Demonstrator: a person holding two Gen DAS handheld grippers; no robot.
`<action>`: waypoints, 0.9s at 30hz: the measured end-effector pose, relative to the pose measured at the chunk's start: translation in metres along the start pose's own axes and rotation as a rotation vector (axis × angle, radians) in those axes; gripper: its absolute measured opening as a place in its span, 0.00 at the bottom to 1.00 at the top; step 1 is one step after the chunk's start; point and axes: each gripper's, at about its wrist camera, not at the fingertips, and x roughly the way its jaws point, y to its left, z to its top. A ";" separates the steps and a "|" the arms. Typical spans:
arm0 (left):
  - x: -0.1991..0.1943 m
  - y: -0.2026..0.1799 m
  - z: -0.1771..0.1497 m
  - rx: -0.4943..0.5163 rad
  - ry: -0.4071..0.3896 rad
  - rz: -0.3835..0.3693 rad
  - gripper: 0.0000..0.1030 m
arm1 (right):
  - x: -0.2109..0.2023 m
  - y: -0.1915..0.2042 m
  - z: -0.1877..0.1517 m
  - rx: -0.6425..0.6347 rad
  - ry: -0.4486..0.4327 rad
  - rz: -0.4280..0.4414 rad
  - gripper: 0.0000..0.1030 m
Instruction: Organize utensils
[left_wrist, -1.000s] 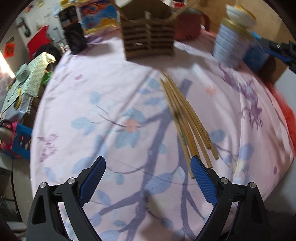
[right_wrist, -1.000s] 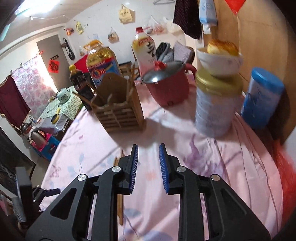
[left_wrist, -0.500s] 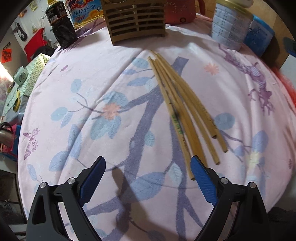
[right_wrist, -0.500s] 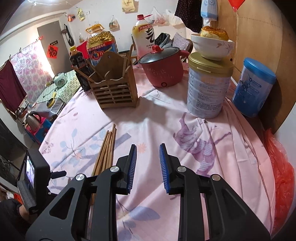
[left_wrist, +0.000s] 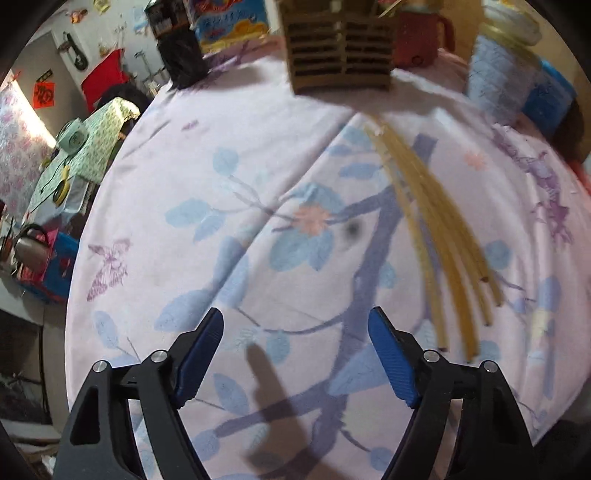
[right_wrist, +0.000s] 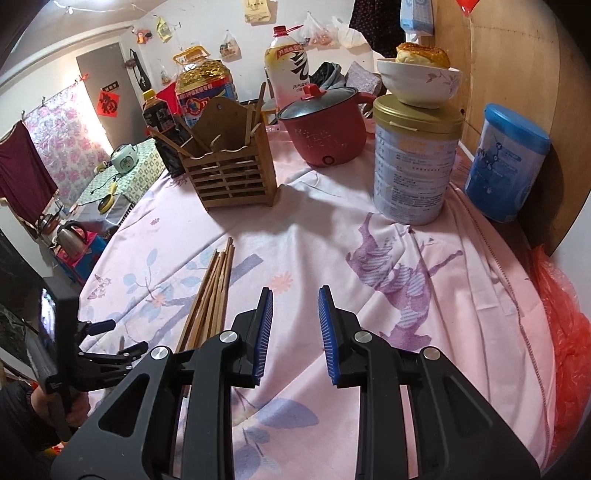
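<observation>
Five or six wooden chopsticks (right_wrist: 212, 291) lie loose in one bundle on the counter (right_wrist: 424, 332), which is covered by one pink floral cloth; motion blur in the left wrist view prevents a firm count. The bundle fans slightly toward its near end and points at one slatted wooden utensil holder (right_wrist: 231, 177) standing upright at the far side of the counter, apart from the bundle. At least three sticks already stand in that holder, leaning at angles.

Left claw (left_wrist: 295, 334): spread wide, holding nothing, hovering over bare cloth with the chopsticks (left_wrist: 436, 236) just to its right and not between its fingers. Right claw (right_wrist: 294, 315): parted by a narrow gap, holding nothing, with the near ends of the bundle just left of its left finger; contact cannot be judged.

Other items on the counter, far side, counted:
- one red pot (right_wrist: 327, 129) with a grey lid, beside the holder;
- one tall tin (right_wrist: 413, 158) with a gold lid, carrying one white bowl (right_wrist: 419, 85) that holds one bun;
- one blue canister (right_wrist: 506, 162), right of the tin;
- one oil jug (right_wrist: 205, 86), one dark sauce bottle (right_wrist: 160, 122) and one white drink bottle (right_wrist: 287, 68), behind the holder.

One red plastic bag (right_wrist: 565, 332) hangs at the counter's right edge.
</observation>
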 end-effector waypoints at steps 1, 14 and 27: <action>-0.003 -0.003 -0.001 0.002 -0.005 -0.020 0.77 | 0.001 0.001 0.000 0.000 0.003 0.004 0.27; 0.015 -0.045 -0.007 0.049 -0.028 -0.063 0.41 | -0.005 -0.003 -0.001 -0.032 -0.001 -0.020 0.27; 0.017 -0.017 0.002 -0.056 -0.010 -0.063 0.12 | 0.007 0.017 -0.011 -0.062 0.043 0.061 0.27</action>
